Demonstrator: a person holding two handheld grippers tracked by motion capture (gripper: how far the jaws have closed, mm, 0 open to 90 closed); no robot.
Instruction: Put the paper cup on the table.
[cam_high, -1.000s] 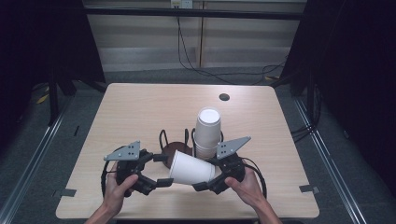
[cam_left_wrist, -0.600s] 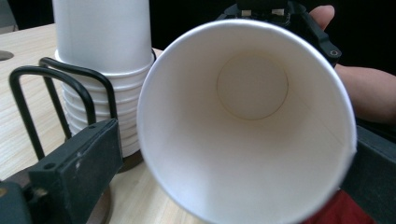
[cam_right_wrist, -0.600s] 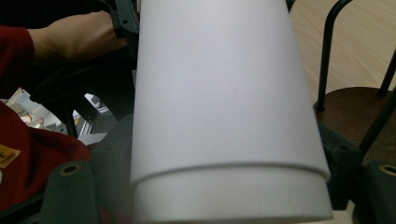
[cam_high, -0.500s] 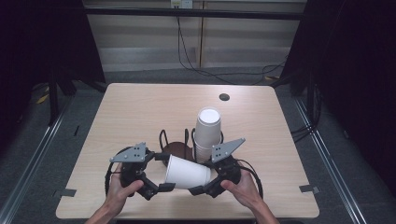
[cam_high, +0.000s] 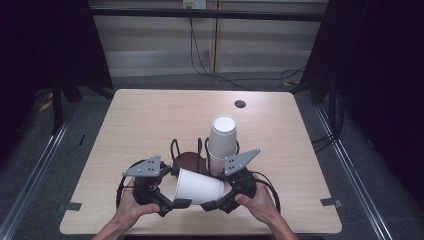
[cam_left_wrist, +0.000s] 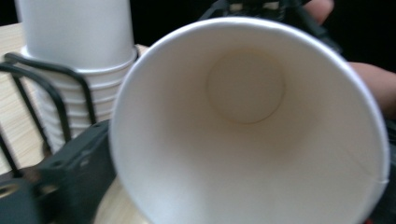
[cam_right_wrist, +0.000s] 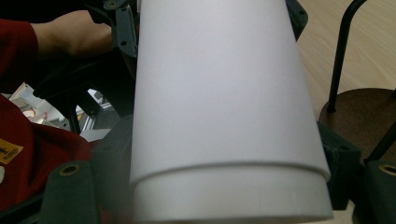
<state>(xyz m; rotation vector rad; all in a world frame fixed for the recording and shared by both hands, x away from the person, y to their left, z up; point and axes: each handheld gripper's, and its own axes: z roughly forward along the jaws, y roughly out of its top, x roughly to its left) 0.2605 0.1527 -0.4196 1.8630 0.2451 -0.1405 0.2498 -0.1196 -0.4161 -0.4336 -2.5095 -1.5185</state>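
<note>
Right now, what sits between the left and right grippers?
A single white paper cup lies on its side between the left gripper and the right gripper, its open mouth toward the left one. The high view shows this.

Premises present as a laboratory recording bay: a light wooden table (cam_high: 150, 120) stands on grey carpet floor (cam_high: 30, 165), enclosed by black curtains (cam_high: 380, 75), with loose black cables (cam_high: 200, 55) and metal floor rails (cam_high: 35, 170).
</note>
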